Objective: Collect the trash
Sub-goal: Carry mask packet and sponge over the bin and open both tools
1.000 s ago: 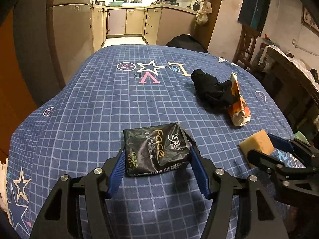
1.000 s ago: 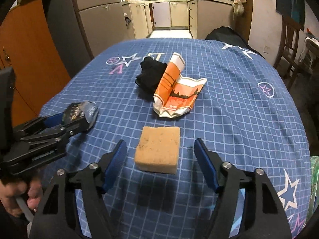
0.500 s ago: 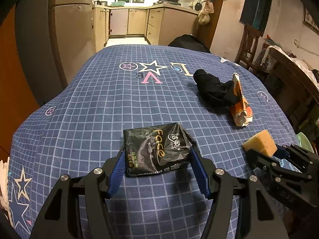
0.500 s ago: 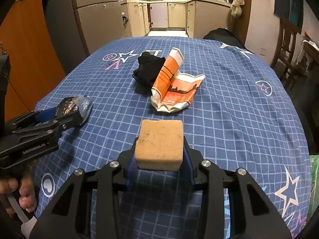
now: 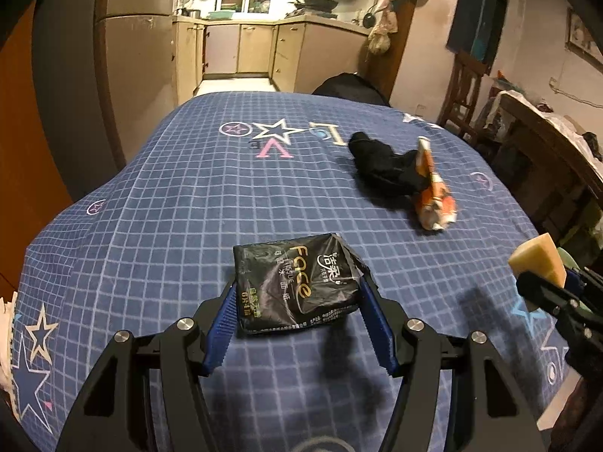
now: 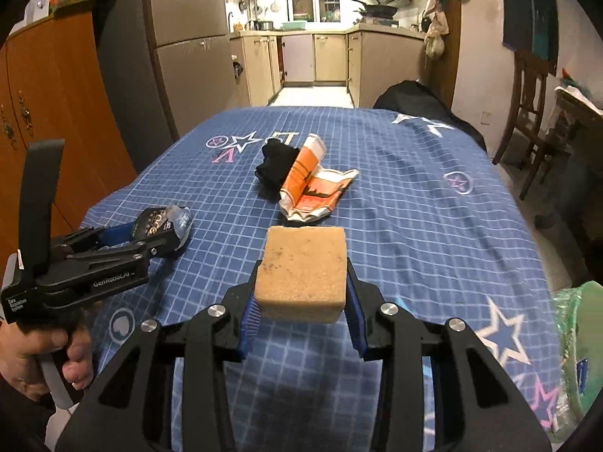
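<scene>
Both grippers loaded, clear of the bench [image 6: 433,203] with its blue checked cloth

- Right gripper [image 6: 301,301]: its fingers [image 6: 354,301] have just been closing and now pinch the tan sponge [image 6: 301,275] on its two side faces. Shadow beneath suggests the sponge is lifted off the cloth. In the left wrist view it shows at the far right edge [image 5: 539,260]
- Left gripper [image 5: 297,305]: fingers [image 5: 222,316] pinching the black tissue pack [image 5: 294,282] by its short ends, film crumpled at the right end; it looks raised off the cloth too
- Not yet collected: crumpled orange-and-white wrapper [image 6: 316,192] mid-bench, lying against a black cloth bundle [image 6: 275,165]
- Green bag-lined bin [image 6: 580,346] at the lower right edge of the right wrist view, beside the bench; judged to be the drop point

Doing the carry well, as I judge it:
- Sponge is soft, so hold pressure even; squeezing harder only deforms it
- Tissue pack film is slick and slack, so keep it level and avoid swinging
- Take the sponge to the bin first, being nearer, and release only once over the opening
- Keep the two grippers well apart while crossing
</scene>
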Motion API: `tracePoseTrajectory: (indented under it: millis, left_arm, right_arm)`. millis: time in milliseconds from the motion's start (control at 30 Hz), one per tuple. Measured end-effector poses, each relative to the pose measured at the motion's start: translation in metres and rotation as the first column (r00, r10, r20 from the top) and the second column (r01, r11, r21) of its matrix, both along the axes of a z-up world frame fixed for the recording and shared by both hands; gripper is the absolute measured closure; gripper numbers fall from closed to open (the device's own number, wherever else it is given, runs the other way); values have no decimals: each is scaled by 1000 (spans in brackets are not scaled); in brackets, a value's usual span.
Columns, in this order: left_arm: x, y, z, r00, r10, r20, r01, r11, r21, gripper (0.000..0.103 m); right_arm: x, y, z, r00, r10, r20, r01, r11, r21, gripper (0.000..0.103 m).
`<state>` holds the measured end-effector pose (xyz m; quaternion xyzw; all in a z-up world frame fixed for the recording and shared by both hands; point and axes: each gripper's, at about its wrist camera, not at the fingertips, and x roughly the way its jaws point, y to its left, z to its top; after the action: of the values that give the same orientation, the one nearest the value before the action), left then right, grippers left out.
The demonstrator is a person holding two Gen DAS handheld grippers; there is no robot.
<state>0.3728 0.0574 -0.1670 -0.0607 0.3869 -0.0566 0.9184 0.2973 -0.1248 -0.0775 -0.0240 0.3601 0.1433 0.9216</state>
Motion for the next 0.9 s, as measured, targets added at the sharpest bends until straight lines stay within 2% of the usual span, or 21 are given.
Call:
tracePoseTrajectory:
  millis: [167,333,567,900]
  left_arm:
    - [-23,-9,13,999,-21,34,22,999,-41,41]
    - [-47,-30,39,993,-70,92,75,996,-55,41]
    - [-74,-79,86,968,-165,191,176,983,-43,41]
    - [-86,-166,122,928,-287,237,301,953,-26,41]
  right_arm:
    - [-19,-27,9,999,-34,28,34,999,30,66]
    - [-31,-48,21,996,-63,59,60,997,43,66]
    - [-55,-89,49,983,-128,128,122,991,53,66]
    - [-78,-156,75,954,-231,193,228,973,33,66]
